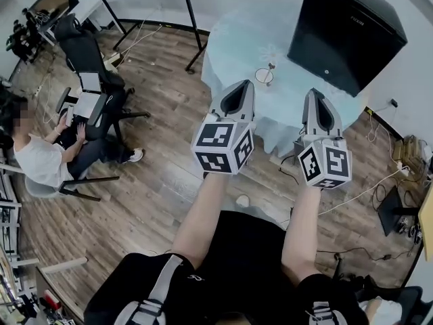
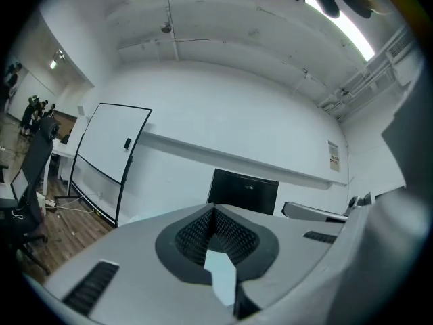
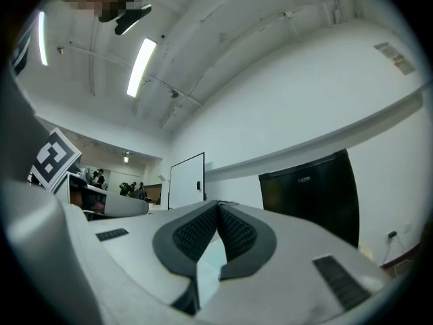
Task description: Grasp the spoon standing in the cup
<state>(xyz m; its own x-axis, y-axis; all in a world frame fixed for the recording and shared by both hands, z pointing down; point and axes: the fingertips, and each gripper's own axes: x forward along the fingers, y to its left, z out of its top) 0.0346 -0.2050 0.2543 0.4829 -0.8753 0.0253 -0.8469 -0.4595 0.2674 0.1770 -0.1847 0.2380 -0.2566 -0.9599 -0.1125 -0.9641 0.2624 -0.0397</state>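
A small cup (image 1: 264,77) stands on the round table with the pale blue cloth (image 1: 230,39), and a spoon (image 1: 271,67) sticks up out of it. My left gripper (image 1: 241,87) hovers short of the table's near edge, below and left of the cup, shut with nothing in it. My right gripper (image 1: 316,95) is held level with it, to the right of the cup, also shut and empty. Both point upward at the far wall, so neither gripper view shows the cup. There the left gripper (image 2: 215,210) and the right gripper (image 3: 218,204) have their pads together.
A black cabinet (image 1: 348,29) stands beyond the table at the right. A whiteboard stand's legs (image 1: 193,26) rest on the wooden floor left of the table. A person (image 1: 40,158) sits at a laptop at far left. Cables (image 1: 365,191) lie on the floor at right.
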